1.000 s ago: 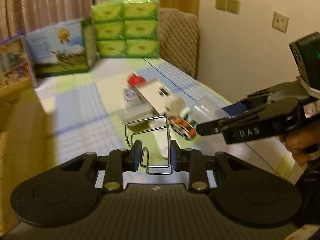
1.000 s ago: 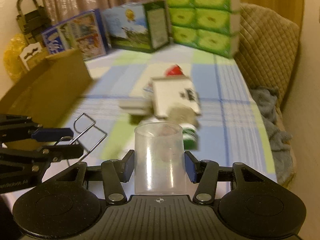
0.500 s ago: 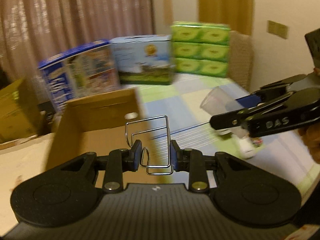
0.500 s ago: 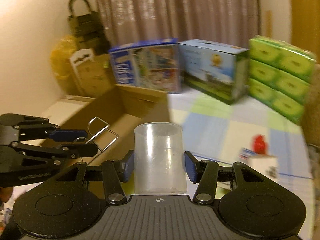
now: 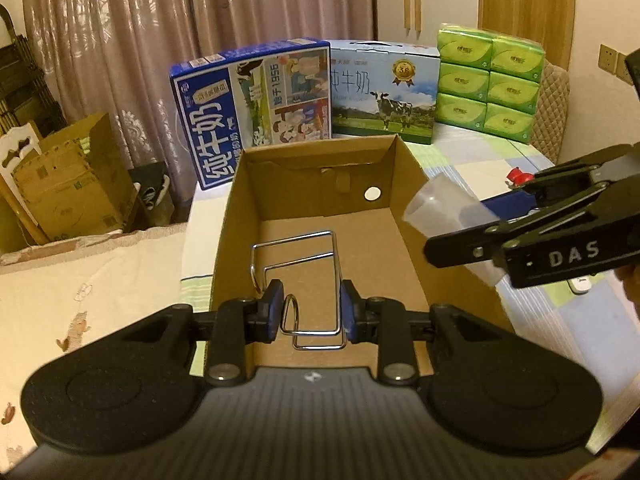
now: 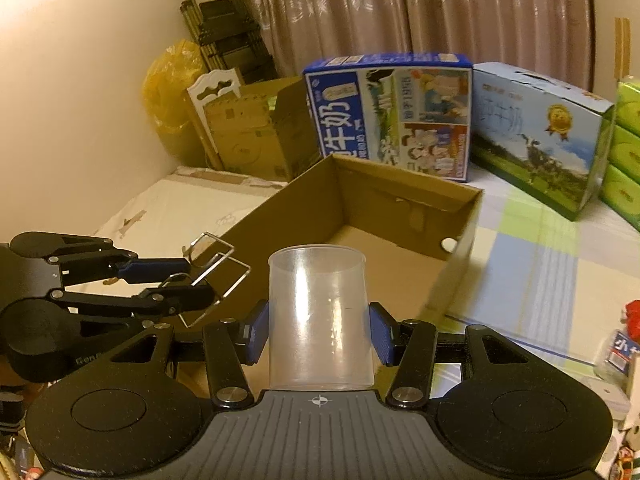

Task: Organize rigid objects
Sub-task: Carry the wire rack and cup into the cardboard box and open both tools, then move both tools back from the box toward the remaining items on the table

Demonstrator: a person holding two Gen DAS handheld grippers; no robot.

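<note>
Your left claw is pinching a bent wire rack, its blue pads pressed on the wire's lower loops, and it hangs over the near end of the open cardboard box. Through the wire you see only the box's bare brown floor; the near wall of the box is hidden behind your claw's black body. Your right claw is clamped on a clear plastic cup, mouth pointing away from you, just short of the box's near right corner. From the left wrist view that cup shows as a pale cone beside the box's right wall, its base covered by the claw's black linkage, and only a sliver of your hand is in view at the frame's right edge. Seen through the cup, the box floor is smeared and you cannot read anything there. Behind the box stand a blue milk carton case and a lighter case with a cow, with a stack of green tissue packs further right of them. Right of the box, on the checked surface, a red-capped item and a small labelled package are cut off by the right wrist frame edge and too partial to identify. Left of the box, a second cardboard carton sits below the curtain, partly blocked by a white carved piece.
</note>
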